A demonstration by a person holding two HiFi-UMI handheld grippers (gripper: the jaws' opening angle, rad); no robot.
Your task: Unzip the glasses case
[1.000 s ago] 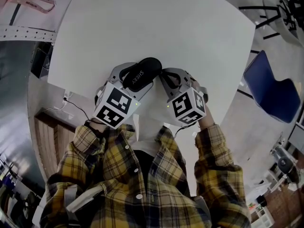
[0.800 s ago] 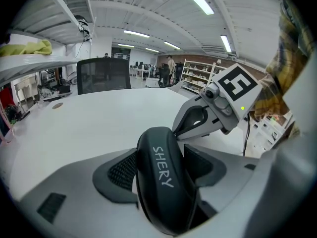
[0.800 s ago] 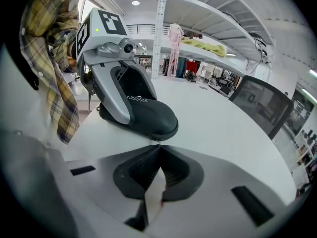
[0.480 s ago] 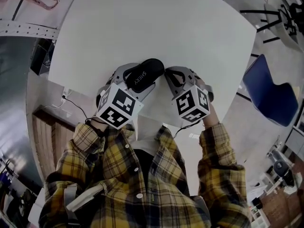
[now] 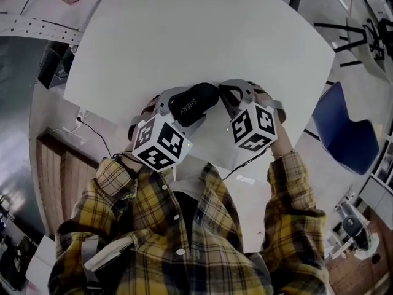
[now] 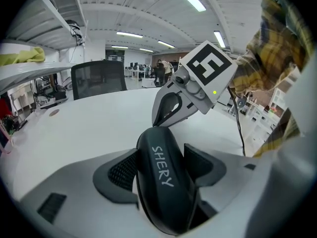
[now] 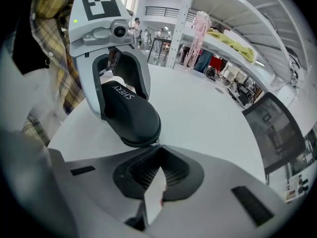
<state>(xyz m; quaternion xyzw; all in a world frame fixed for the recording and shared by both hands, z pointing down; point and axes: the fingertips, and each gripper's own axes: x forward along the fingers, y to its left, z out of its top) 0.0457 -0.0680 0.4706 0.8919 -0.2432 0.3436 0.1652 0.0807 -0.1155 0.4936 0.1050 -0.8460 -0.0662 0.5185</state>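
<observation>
Both hands angle down over the white desk (image 5: 202, 35): the left claw (image 6: 163, 158) clamps wide around the black glasses case (image 5: 194, 101), while the right claw (image 7: 157, 148) is pinched together at its end

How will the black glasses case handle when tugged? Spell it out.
The glasses case is likely stiff: its domed shell shows no denting with the left gripper clamped on it. Its smooth, rounded surface might let it slip or twist if the right gripper, jaws together at its tip, pulls. It is probably light, since one gripper carries it tilted.
</observation>
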